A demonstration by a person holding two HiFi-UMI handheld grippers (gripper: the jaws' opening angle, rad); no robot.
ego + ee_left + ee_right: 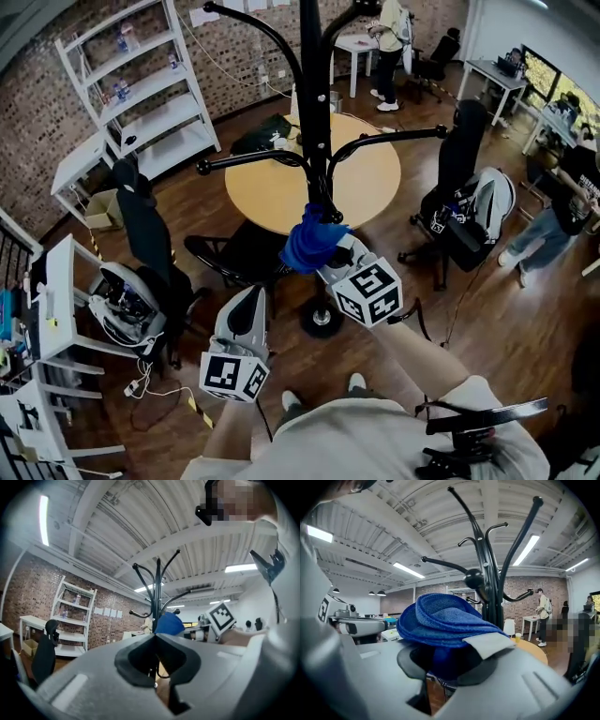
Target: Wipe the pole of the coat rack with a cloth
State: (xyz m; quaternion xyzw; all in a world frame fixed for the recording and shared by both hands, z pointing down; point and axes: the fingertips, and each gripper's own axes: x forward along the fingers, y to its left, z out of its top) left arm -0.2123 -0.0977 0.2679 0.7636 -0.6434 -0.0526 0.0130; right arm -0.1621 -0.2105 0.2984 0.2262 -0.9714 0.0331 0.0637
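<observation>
The black coat rack pole (313, 141) rises from its round base (322, 324) in front of me, with curved arms spreading out. A bunched blue cloth (307, 242) lies against the pole just below the lower arms. My right gripper (325, 255) is shut on it. In the right gripper view the cloth (440, 620) bulges out of the right gripper (450, 656), with the pole (492, 592) close behind on the right. My left gripper (248, 295) hangs lower left of the pole, shut and holding nothing. The left gripper view shows the left gripper (155, 641), the pole (157, 588) and the cloth (168, 623).
A round wooden table (272, 192) stands right behind the rack, with a black chair (225, 255) tucked at it. Office chairs (145, 220) (459, 155) flank it. A white shelf unit (141, 84) is at the back left. People stand at the back (389, 42) and right (562, 202).
</observation>
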